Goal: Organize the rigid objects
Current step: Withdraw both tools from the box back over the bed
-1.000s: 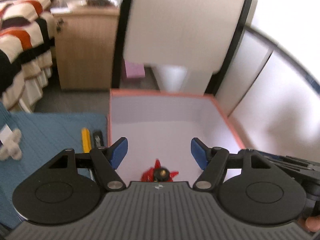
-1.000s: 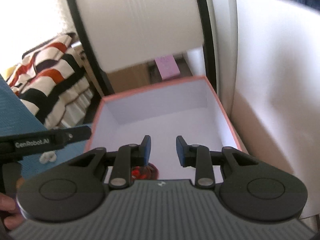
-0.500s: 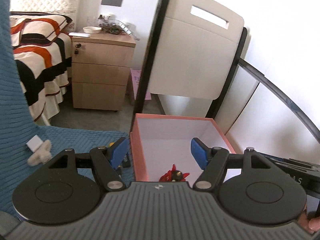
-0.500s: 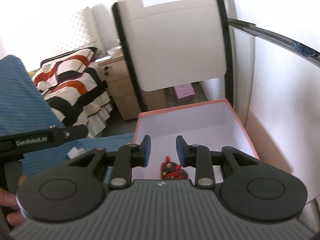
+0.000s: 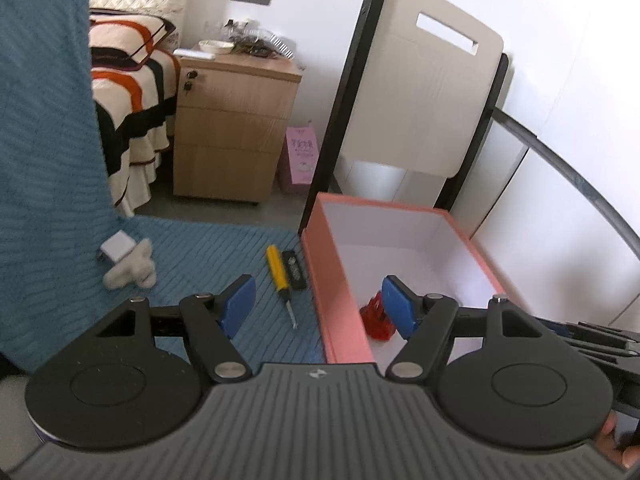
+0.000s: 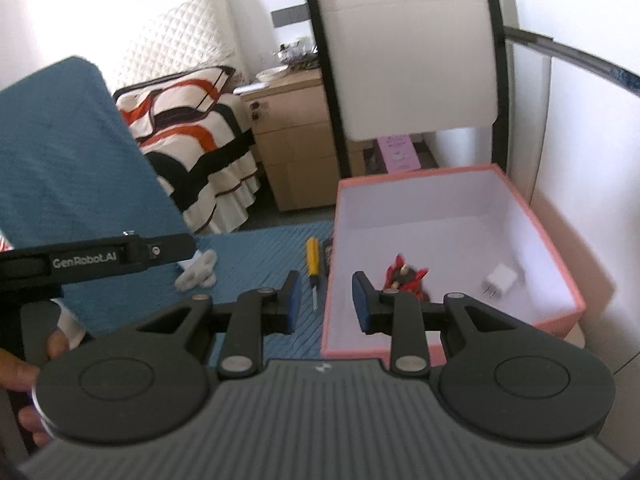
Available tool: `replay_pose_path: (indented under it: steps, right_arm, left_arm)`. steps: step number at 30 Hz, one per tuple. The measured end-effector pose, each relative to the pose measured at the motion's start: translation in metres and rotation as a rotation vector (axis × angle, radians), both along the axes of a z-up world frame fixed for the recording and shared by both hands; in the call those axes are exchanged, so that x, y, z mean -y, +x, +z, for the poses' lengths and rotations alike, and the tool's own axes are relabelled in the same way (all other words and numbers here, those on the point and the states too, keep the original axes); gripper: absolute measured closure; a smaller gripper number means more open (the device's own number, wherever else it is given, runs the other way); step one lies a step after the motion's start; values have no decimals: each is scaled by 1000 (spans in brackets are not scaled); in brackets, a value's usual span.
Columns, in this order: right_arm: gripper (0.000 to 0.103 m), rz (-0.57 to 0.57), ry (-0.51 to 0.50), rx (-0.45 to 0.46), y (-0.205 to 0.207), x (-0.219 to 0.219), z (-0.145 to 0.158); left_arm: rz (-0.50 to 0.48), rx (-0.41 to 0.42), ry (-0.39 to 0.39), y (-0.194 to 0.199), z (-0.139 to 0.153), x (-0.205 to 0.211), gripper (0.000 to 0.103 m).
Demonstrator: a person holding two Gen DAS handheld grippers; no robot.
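Observation:
A pink open box [image 5: 336,280] [image 6: 552,240] stands on blue cloth. Inside lie a red toy figure [image 5: 376,318] [image 6: 404,274] and a white charger plug [image 6: 500,280]. Left of the box lie a yellow-handled screwdriver [image 5: 280,276] [image 6: 313,266] and a black flat object [image 5: 294,270]. Further left are a white plug [image 5: 116,246] and a cream plush [image 5: 132,270] [image 6: 198,272]. My left gripper [image 5: 318,306] is open and empty above the box's left wall. My right gripper [image 6: 325,302] is open and empty over the box's near left corner.
A folded white chair [image 5: 420,92] stands behind the box. A wooden nightstand [image 5: 232,128] and a striped bed [image 5: 124,92] are beyond. A white wall [image 5: 560,208] runs along the right. The left gripper's body [image 6: 96,258] shows in the right wrist view.
Both grippers have pulled back and up from inside the box. The right gripper's jaws have opened wider. The screwdriver, plush and charger have come into view.

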State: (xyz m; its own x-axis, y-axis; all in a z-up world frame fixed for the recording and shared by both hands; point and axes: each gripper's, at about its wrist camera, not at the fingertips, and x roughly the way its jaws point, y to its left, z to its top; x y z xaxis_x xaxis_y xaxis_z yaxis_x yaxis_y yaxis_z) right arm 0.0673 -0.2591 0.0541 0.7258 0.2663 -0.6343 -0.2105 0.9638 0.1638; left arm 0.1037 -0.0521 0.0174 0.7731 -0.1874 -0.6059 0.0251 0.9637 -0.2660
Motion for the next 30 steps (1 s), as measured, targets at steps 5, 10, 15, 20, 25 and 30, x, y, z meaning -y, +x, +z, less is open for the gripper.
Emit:
replay_pose_path:
  steps: [5, 10, 15, 20, 25, 30]
  right_arm:
    - [71, 22, -14, -24, -19, -19, -9]
    - [71, 45, -21, -39, -37, -36, -15]
    - [71, 64, -8, -47, -49, -47, -21]
    - [71, 65, 3, -52, -59, -48, -27]
    - [71, 68, -13, -49, -62, -46, -35]
    - [71, 53, -6, -56, -59, -44, -42]
  left_arm:
    - [7, -13, 7, -23, -11, -12, 28]
    - [24, -16, 8, -44, -17, -26, 28]
    - [34, -33, 16, -61, -24, -34, 28]
    - [52, -49, 19, -69, -32, -36, 28]
    - [53, -56, 33, -68, -38, -35, 28]
    - [47, -73, 53, -59, -44, -36, 28]
